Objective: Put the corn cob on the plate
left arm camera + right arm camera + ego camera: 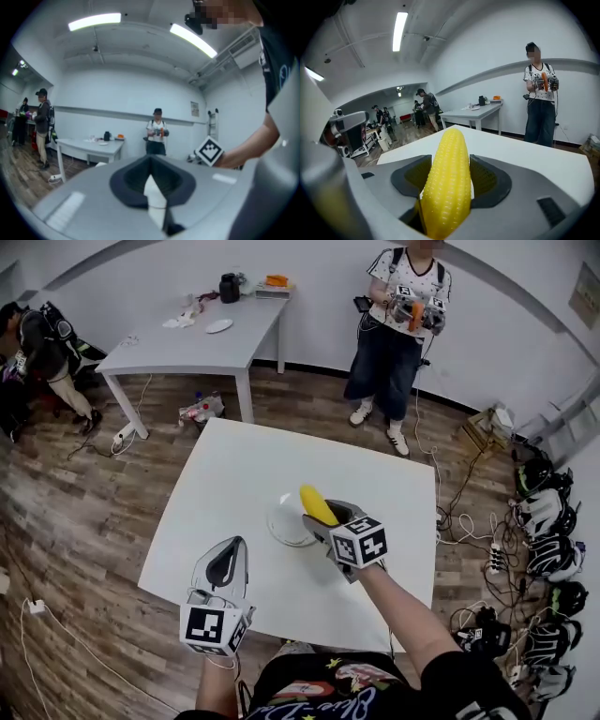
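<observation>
Your left gripper (228, 557) hangs close, fingers pressed together; your outstretched right gripper (324, 517) clamps the corn cob (316, 503) over the plate's (283, 521) edge.

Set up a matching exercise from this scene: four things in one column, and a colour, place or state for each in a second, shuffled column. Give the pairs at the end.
Things
1. corn cob
2. plate
3. left gripper
4. right gripper

Colour, place or state
A. jaws together, holding nothing
B. white, lying on the table
C. jaws shut on a thing
D. yellow, clamped between two jaws

Pairs: 1-D, 2-B, 3-A, 4-C
</observation>
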A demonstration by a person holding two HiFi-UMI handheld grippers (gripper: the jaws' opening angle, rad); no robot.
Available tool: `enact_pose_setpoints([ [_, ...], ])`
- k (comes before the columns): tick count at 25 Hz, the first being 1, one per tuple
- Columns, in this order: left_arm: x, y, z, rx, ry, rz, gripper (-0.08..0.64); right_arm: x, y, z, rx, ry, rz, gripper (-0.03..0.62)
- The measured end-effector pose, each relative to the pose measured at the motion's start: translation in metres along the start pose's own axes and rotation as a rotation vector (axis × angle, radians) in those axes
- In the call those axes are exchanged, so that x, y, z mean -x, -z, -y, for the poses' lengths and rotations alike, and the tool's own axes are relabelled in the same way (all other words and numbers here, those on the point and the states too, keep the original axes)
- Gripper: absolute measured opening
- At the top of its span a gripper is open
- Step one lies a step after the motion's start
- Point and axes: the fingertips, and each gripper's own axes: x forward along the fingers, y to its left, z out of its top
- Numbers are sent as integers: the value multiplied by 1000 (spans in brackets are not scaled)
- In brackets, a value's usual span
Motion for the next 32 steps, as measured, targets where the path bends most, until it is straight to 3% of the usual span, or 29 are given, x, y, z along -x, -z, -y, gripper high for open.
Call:
enact_pose_setpoints([
  [9,8,1,-26,1,-41,-20,-14,-74,24,7,99,-2,-223,264],
  [17,14,7,-37,5,-55,-24,-14,-101,44,2,121,-15,-297,264],
  [21,14,7,-36,17,-48,-26,-14,-106,54,0,185,-19,-315,265],
  [26,8,-4,-36,-2,-34,-11,-14,-96,35,-5,205,-25,-210,267],
  [32,4,-13,-21,-24,-5,13,-14,-19,-19,-29,77,-67,113,265],
])
